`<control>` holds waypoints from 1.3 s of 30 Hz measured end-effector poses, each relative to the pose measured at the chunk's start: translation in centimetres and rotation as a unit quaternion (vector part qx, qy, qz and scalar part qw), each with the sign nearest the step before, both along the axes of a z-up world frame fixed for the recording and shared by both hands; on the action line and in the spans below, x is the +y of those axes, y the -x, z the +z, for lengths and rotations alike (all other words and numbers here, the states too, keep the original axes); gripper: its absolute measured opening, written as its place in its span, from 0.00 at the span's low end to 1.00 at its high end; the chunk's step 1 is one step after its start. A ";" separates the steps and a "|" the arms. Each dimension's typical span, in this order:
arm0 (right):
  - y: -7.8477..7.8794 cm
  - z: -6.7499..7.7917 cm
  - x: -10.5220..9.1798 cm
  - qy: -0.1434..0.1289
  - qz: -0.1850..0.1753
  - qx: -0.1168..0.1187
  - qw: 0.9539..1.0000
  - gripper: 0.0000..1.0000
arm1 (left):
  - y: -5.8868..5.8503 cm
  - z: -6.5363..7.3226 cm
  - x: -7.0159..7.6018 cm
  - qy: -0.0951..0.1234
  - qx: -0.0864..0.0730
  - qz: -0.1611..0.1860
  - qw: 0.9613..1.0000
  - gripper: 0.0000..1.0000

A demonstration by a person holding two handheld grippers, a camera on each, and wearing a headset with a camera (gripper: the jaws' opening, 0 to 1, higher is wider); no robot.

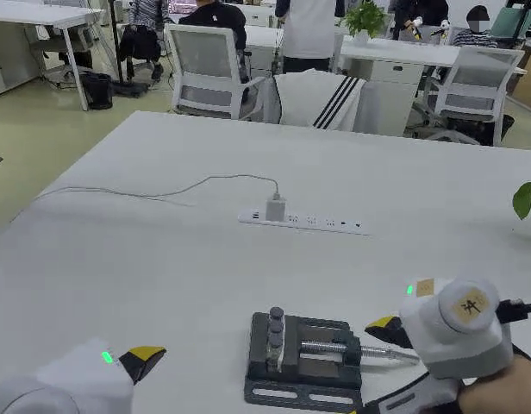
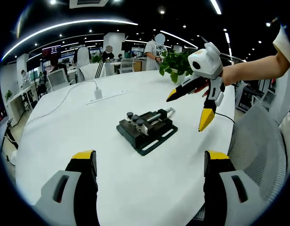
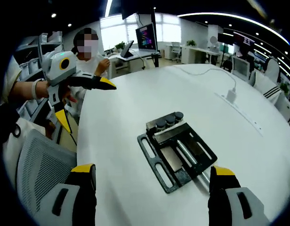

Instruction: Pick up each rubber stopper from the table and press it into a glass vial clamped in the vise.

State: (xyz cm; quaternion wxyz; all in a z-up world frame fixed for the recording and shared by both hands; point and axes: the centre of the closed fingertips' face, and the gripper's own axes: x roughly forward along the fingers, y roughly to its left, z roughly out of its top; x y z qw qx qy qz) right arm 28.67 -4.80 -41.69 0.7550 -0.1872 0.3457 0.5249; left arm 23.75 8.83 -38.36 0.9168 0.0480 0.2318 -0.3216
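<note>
Stoppers (image 3: 166, 120) sit dark atop all three vials (image 1: 274, 345) in the vise (image 1: 321, 341) on the table (image 1: 162, 276). My left gripper (image 2: 149, 157) and right gripper (image 3: 153, 169) hang spread, empty. Rubber should grip softly (glass cracks), so I'd pinch stopper sides only.

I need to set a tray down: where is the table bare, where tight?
Bare: the wide stretch between the vise and the power strip, and everything left of the vise. Tight: right of the vise, beside the right claw.

Three stoppered vials (image 1: 275, 333) upright, clamped in black vise (image 1: 302, 390)
</note>
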 end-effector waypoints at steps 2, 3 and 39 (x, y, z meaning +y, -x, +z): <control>0.2 0.1 -0.5 -0.006 -0.008 -0.004 1.000 0.99 | -0.1 0.1 0.1 0.000 -0.003 0.004 1.000 0.96; 0.5 0.2 -0.8 -0.011 -0.012 -0.004 1.000 0.99 | -0.1 0.1 0.2 -0.002 -0.003 0.004 1.000 0.97; 3.8 0.3 -6.1 -0.088 -0.119 0.006 0.989 0.99 | 0.4 -0.4 0.1 -0.001 0.017 -0.004 1.000 0.99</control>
